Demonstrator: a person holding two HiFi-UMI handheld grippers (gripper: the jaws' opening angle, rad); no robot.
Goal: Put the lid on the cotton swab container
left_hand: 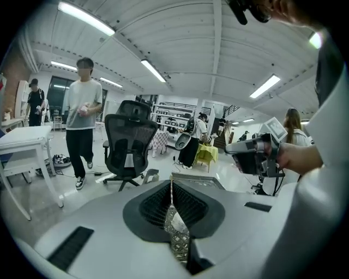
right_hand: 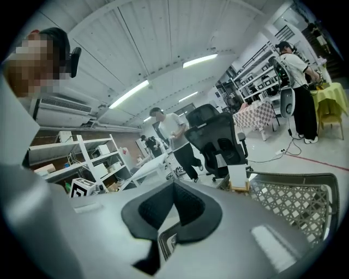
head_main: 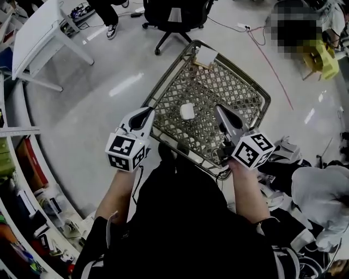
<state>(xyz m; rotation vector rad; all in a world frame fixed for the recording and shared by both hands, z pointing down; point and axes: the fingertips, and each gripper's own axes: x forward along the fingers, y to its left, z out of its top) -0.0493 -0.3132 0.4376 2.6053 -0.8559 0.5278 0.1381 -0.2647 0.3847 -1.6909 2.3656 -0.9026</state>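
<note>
A small white rounded object (head_main: 187, 111) lies on the mesh floor of a metal shopping cart (head_main: 163, 79); I cannot tell whether it is the lid or the container. My left gripper (head_main: 148, 112) hovers over the cart's near left rim, jaws shut and empty. My right gripper (head_main: 220, 109) hangs over the near right part of the basket, also shut and empty. The white object lies between the two tips, apart from both. In the left gripper view the shut jaws (left_hand: 172, 184) hide most of the cart; a sliver of mesh and something white (left_hand: 177, 222) shows below them. The right gripper (right_hand: 174, 186) shows nothing held.
A black office chair (head_main: 174, 16) stands beyond the cart, a white table (head_main: 43, 38) at far left, and cluttered shelves (head_main: 22, 207) along the left. A white card (head_main: 207, 55) sits at the cart's far end. People stand around the room; one in white crouches at right (head_main: 322, 190).
</note>
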